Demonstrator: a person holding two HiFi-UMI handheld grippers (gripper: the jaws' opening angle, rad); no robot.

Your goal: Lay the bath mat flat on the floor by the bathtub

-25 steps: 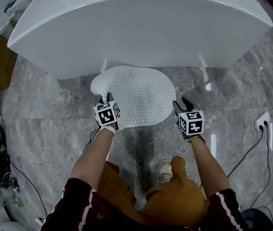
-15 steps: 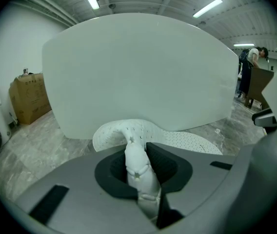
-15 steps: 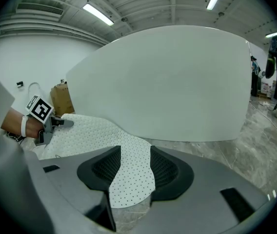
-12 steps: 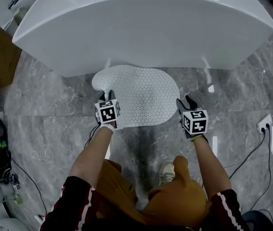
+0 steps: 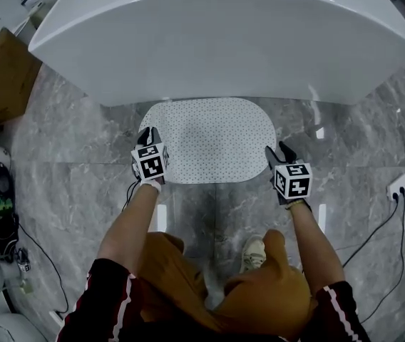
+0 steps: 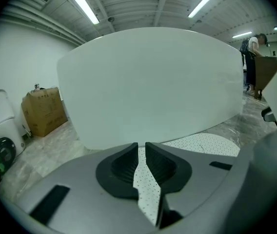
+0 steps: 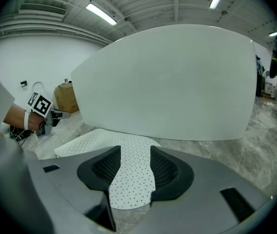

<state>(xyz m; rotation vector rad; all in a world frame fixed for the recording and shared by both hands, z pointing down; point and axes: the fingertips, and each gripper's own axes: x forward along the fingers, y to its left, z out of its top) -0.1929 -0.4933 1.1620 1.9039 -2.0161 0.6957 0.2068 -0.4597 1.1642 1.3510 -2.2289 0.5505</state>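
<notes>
The bathtub was smooth, shiny white. The floor was shiny grey stone. The bath mat looked dotted and matt.

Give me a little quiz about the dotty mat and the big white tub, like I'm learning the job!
1. True or false: the bath mat is rolled up.
2. What stands just past the mat's far edge? A) a chair B) the bathtub C) a bucket
3. Fill in the gap: the right gripper has its jaws ____.

Key:
1. False. It lies spread out on the floor.
2. B.
3. Apart. They pinch nothing, and the mat shows on the floor beyond them.
</notes>
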